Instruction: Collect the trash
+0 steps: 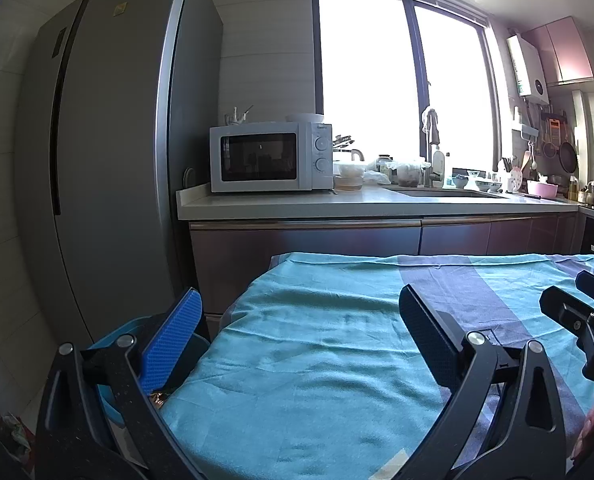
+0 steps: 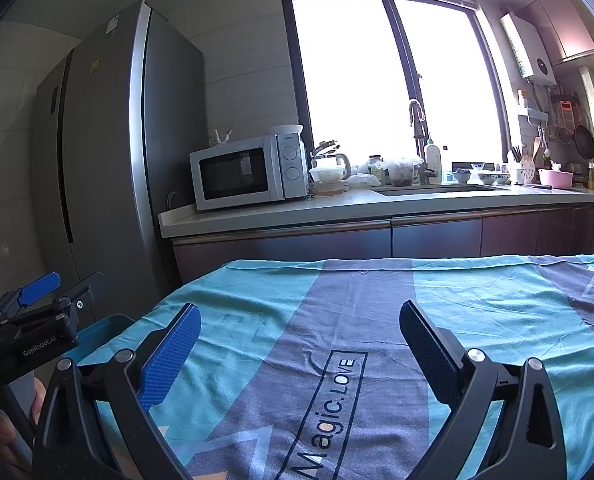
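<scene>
Both claws are hovering over the near edge of the desk [image 2: 477, 300], which is wearing a teal and grey cloth [image 1: 317, 340]. The left claw [image 1: 299, 340] is standing wide open, holding nothing. The right claw [image 2: 299, 344] is likewise gaping, empty. A blue bin [image 1: 109, 400] is sitting just left of the desk, below its edge; crumpled trash [image 1: 159, 398] is showing inside it, partly hidden by the left claw's frame. A microwave [image 2: 249, 172] is resting on the far counter.

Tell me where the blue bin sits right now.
In both wrist views the blue bin sits low at the table's left edge, beside the fridge, behind the left claw.
</scene>
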`<state>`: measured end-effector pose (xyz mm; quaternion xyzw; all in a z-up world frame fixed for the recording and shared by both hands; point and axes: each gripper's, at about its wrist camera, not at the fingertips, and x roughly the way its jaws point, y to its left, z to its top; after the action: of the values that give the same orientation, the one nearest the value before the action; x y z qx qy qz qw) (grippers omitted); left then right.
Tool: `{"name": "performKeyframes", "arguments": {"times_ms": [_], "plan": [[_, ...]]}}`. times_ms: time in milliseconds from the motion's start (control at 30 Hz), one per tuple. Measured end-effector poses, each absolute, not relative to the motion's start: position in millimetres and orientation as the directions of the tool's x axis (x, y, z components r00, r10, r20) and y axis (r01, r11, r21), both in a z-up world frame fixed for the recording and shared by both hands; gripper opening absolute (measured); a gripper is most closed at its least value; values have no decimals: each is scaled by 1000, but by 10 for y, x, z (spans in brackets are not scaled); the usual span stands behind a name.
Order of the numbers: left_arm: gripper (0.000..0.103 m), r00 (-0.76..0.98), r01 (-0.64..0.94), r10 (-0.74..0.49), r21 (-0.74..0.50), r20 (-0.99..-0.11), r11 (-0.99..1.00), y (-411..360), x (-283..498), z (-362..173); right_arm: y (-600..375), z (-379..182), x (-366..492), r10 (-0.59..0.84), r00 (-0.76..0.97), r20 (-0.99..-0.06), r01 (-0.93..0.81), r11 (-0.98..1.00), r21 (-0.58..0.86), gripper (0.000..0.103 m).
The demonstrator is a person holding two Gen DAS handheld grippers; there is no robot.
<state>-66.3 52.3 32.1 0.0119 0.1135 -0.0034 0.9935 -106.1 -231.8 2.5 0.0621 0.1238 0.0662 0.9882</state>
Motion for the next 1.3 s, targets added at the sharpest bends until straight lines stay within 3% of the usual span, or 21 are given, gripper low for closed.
{"name": "performKeyframes", "arguments": {"times_ms": [1300], "plan": [[97,976,6,-1,25,-218,1000,493,-631,334,-2284,37,-1083,135,962,-238,-102,984,144,96]]}}
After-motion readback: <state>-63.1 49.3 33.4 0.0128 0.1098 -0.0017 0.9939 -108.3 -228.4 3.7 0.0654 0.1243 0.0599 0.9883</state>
